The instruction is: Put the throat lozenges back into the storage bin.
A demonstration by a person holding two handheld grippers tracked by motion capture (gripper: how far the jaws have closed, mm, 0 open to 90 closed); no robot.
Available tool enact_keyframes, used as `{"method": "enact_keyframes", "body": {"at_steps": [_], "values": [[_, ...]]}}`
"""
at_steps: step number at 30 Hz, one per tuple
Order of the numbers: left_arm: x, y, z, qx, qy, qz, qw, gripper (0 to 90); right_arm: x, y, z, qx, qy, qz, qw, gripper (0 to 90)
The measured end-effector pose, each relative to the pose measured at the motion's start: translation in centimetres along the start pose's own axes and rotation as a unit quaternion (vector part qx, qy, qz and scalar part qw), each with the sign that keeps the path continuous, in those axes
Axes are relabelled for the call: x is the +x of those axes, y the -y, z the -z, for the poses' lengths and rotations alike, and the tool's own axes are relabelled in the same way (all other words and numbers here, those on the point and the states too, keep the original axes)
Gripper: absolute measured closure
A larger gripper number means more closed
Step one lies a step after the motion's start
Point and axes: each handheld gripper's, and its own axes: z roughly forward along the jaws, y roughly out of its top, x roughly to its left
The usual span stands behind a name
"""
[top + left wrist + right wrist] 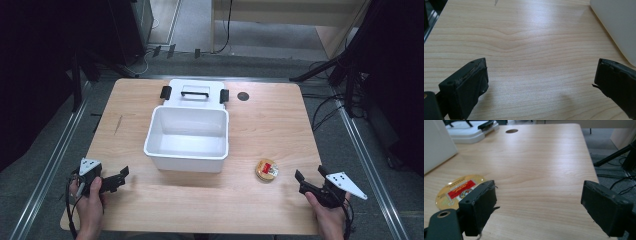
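- My right gripper (311,184), lower right of the high view: jaws apart and empty, aimed toward the round tin (267,170) just left of it, probably next to be picked.
- My left gripper (116,179), lower left: jaws wide apart, idle.
- White bin (186,156), centre, open to receive; lid (194,93) parked behind.

The right gripper (539,205) hovers low over a pale wooden table (544,165), its black jaws spread wide with nothing between them. A round yellow tin (454,191) with a red label lies just beyond the left jaw, a white lid (467,132) farther off.
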Motion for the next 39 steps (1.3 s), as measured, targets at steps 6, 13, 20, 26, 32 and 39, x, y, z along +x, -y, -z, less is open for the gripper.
{"method": "enact_keyframes", "body": {"at_steps": [6, 13, 20, 26, 32, 39], "values": [[0.1, 0.0, 0.0, -0.002, 0.002, 0.002, 1.0000, 0.0, 0.4, 0.0, -0.4, 0.018, 0.006, 0.014, 0.9997, 13.2], [0.1, 0.0, 0.0, -0.003, 0.001, 0.000, 1.0000, 0.0, 0.8, -0.2, -0.6, 0.045, 0.015, 0.035, 0.9983, 14.1], [0.0, 0.0, 0.0, -0.001, 0.003, -0.003, 1.0000, 0.0, 1.3, -1.2, -1.1, 0.095, 0.027, 0.065, 0.9930, 15.7], [0.0, 0.0, 0.0, -0.001, 0.005, -0.003, 1.0000, 0.0, 1.3, -2.9, -1.3, 0.128, 0.031, 0.089, 0.9873, 16.3], [0.0, 0.0, 0.0, -0.004, 0.003, -0.001, 1.0000, 0.0, 1.9, -4.9, -1.9, 0.181, 0.020, 0.137, 0.9738, 16.3], [0.1, 0.0, 0.0, -0.004, 0.004, 0.000, 1.0000, 0.0, 3.3, -6.7, -3.1, 0.244, 0.007, 0.200, 0.9491, 16.6]]}}
